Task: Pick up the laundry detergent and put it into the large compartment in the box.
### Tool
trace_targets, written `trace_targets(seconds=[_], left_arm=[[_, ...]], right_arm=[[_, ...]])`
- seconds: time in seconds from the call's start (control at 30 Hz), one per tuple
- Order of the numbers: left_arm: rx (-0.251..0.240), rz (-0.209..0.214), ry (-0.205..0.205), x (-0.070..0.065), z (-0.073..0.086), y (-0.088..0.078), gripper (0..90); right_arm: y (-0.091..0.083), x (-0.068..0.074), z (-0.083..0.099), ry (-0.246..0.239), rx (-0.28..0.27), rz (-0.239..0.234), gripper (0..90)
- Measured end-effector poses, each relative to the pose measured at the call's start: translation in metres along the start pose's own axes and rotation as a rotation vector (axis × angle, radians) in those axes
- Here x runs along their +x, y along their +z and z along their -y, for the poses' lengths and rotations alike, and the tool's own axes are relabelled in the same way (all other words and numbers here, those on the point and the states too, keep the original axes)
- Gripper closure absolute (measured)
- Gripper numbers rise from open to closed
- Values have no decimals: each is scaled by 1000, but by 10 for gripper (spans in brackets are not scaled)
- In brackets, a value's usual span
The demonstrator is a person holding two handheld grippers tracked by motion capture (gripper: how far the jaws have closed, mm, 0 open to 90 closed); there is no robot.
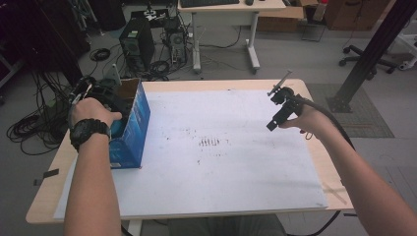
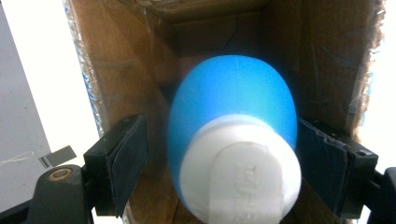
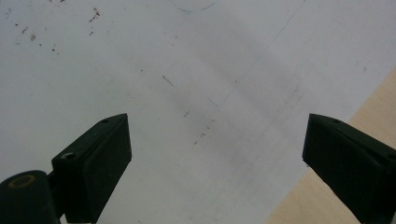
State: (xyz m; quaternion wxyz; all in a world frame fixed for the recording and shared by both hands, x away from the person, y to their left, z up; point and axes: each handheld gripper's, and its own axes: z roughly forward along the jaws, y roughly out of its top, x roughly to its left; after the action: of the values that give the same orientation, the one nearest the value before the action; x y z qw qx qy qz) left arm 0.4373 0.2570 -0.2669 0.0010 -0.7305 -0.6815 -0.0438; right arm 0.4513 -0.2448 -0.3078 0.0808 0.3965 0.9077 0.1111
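At the bench's left edge, the left gripper reaches into the box, jaws wide astride the blue bottle, not yet clamped; the right gripper hangs open, empty.

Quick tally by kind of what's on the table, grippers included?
Blue cardboard box: 1
Blue bottle with white cap, inside the box: 1
White sheet covering the table: 1
Handheld grippers: 2, left gripper and right gripper
Total: 5
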Motion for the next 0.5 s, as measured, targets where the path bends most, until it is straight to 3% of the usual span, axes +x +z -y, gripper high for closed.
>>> trace_targets(seconds=[0.5], left_arm=[[-2, -20, 9, -4, -1, -11, 176]], right_arm=[[0, 0, 0, 1, -1, -2, 80]])
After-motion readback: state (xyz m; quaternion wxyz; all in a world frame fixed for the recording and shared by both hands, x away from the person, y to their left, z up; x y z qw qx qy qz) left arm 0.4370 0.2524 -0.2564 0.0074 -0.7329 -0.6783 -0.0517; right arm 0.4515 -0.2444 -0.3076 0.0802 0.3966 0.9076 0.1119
